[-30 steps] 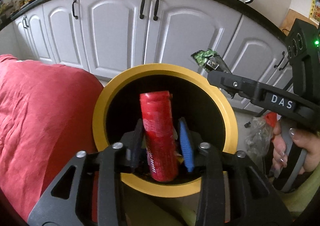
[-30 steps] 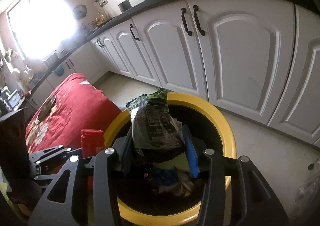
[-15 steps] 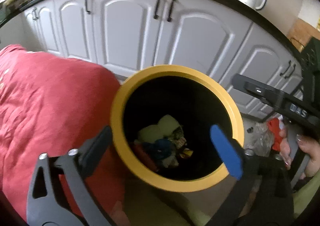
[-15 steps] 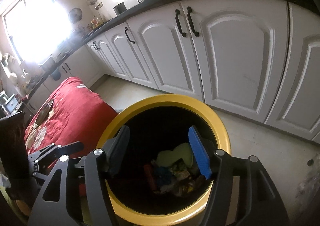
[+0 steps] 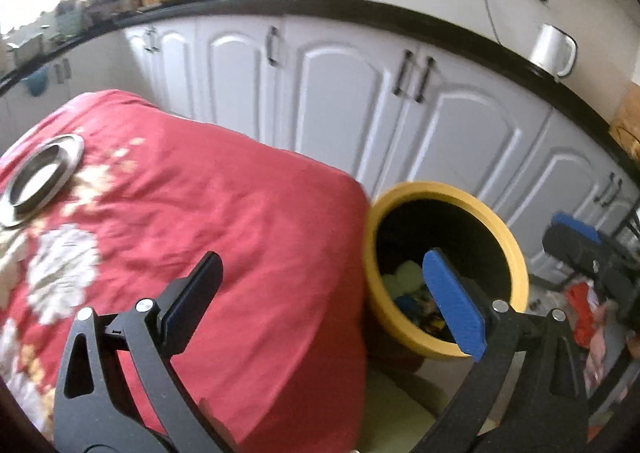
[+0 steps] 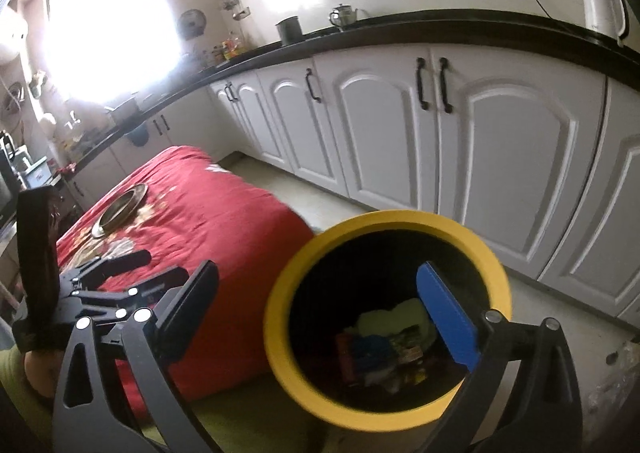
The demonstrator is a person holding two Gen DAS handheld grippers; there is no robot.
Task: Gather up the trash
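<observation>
Both claws stand wide and hold nothing. The left claw (image 5: 324, 305) fills the bottom of its frame, its jaws spread over the edge of the red cloth (image 5: 208, 221), with the yellow bin (image 5: 500, 237) off at the lower right. The right claw (image 6: 320, 317) has just been opening, and nothing sits between its jaws; its blue pad hangs over the bin (image 6: 280, 309) mouth at lower centre of its own frame.

The trash (image 6: 384, 349) lies at the bottom of the bin: a pale crumpled piece on top, red, blue and printed wrappers under it. The bin stands on the floor just beside the cloth-covered surface, likely placed there so that items need only a short carry.

A steel plate (image 5: 40, 177) rests on the cloth at the far left. At the right edge of the left view, some red and clear bits (image 5: 580, 305) lie on the floor near the bin, too blurred to name; they may be more trash to gather
</observation>
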